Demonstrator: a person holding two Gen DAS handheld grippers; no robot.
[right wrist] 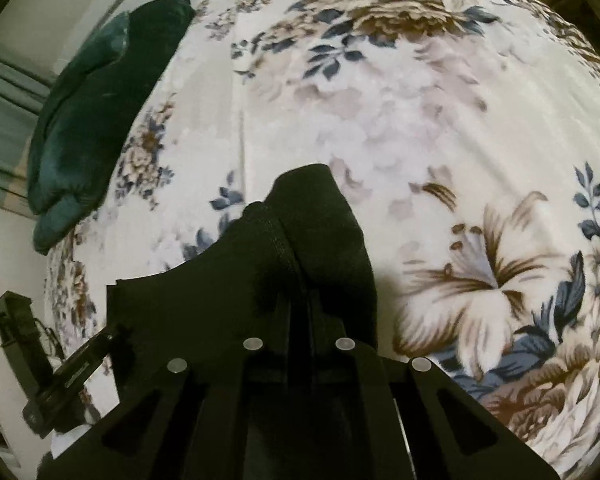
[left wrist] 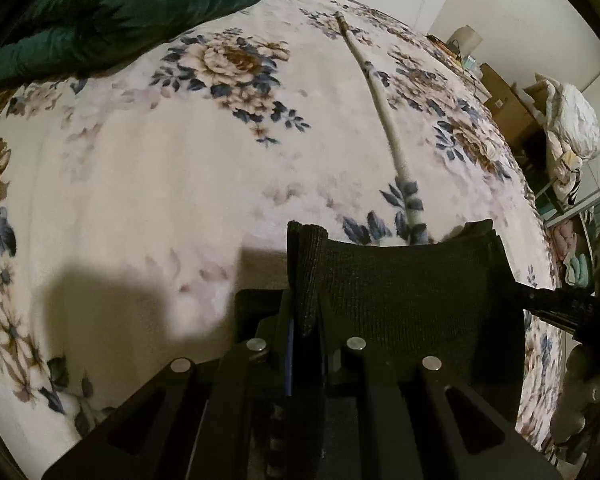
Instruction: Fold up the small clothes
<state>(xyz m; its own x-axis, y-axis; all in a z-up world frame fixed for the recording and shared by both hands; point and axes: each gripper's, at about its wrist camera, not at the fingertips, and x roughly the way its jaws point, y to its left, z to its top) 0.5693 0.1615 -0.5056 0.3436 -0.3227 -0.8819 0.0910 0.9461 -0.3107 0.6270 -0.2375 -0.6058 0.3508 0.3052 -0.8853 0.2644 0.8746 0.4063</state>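
A small black knit garment hangs stretched between my two grippers above a floral bedspread. My left gripper is shut on its left edge. My right gripper shows at the right edge of the left wrist view, holding the other end. In the right wrist view my right gripper is shut on the black garment, which drapes over its fingers. My left gripper shows at lower left, holding the far corner.
A dark green pillow lies at the head of the bed; it also shows in the right wrist view. A long white stick lies across the bedspread. Boxes and bundled bedding stand beyond the bed's right edge.
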